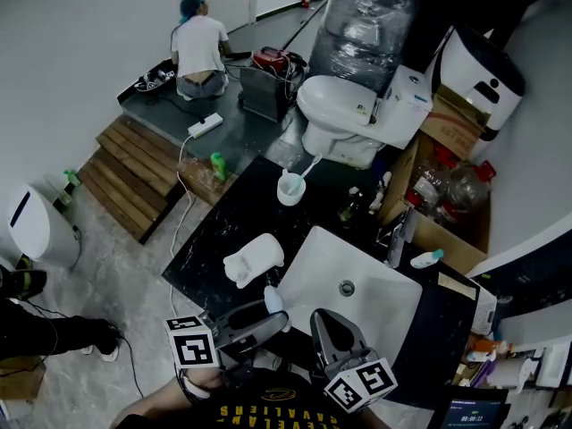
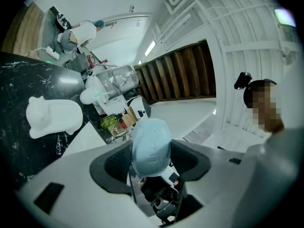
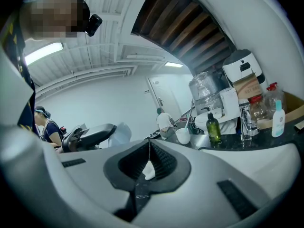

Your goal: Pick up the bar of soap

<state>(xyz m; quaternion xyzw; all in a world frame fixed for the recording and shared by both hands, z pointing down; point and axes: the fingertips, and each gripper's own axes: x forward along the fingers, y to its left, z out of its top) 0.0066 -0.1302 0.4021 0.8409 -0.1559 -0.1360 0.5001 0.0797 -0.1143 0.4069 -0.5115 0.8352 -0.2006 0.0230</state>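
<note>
A pale blue oval bar of soap is clamped upright in my left gripper, over the front left corner of the white sink basin. In the left gripper view the soap fills the gap between the dark pads, and my left gripper is shut on it. My right gripper hovers just to its right above the basin's front rim. Its jaws meet with nothing between them, as the right gripper view shows. From there I also see the soap held in the other gripper.
A black marble counter surrounds the basin. On it lie a white lumpy object, a cup with a toothbrush, a green bottle and a faucet. Beyond stand a toilet and boxes; a person sits far back.
</note>
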